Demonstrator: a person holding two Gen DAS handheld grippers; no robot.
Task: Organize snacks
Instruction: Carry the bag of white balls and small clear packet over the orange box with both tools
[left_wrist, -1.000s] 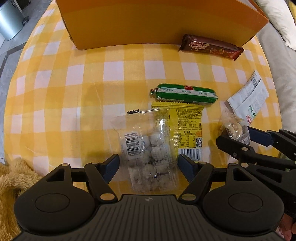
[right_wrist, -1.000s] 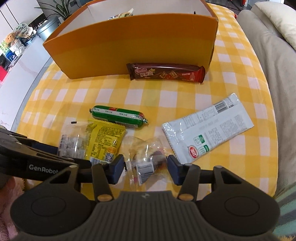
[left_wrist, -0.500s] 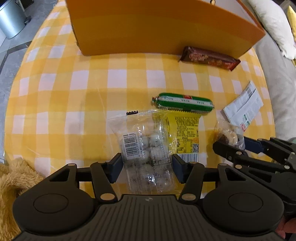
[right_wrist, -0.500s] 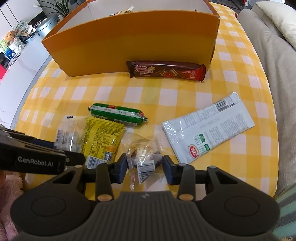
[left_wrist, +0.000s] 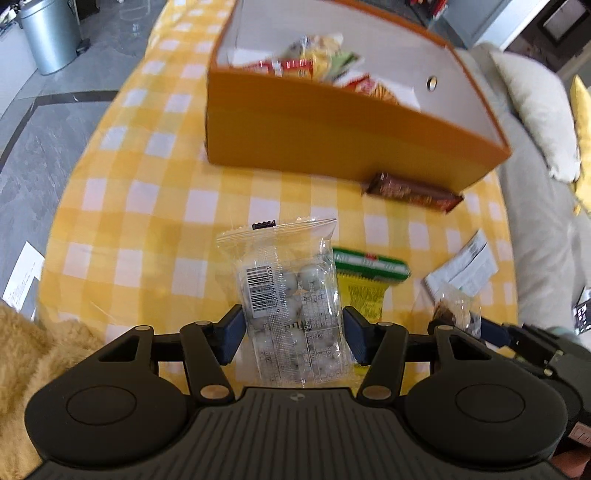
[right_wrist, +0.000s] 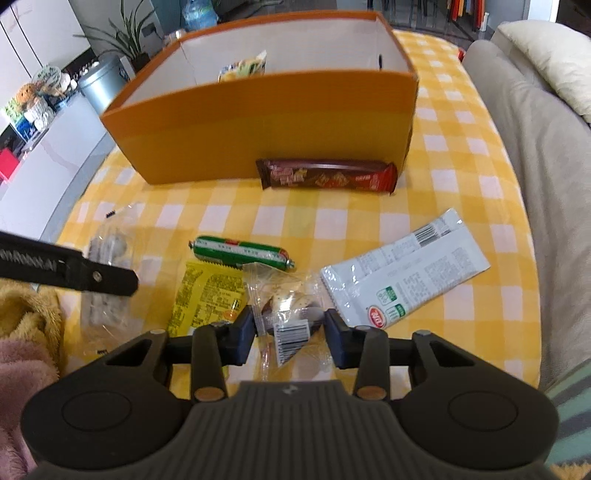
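My left gripper (left_wrist: 293, 334) is shut on a clear bag of white candy balls (left_wrist: 291, 306) and holds it above the yellow checked table. My right gripper (right_wrist: 290, 334) is shut on a small clear packet with a brown and white sweet (right_wrist: 286, 312), also lifted; this packet also shows in the left wrist view (left_wrist: 456, 308). The orange box (left_wrist: 332, 136) stands at the back with several snack packs inside. A green sausage (right_wrist: 240, 253), a yellow packet (right_wrist: 207, 295), a white packet (right_wrist: 402, 280) and a brown biscuit bar (right_wrist: 327, 177) lie on the table.
A grey sofa (right_wrist: 535, 166) with a cream cushion runs along the table's right side. A tan plush (left_wrist: 33, 362) lies at the near left edge. A metal bin (left_wrist: 50, 35) stands on the floor at the far left.
Both grippers have closed on their packets and lifted them off the table. Both views have risen and tilted, so the inside of the box now shows.
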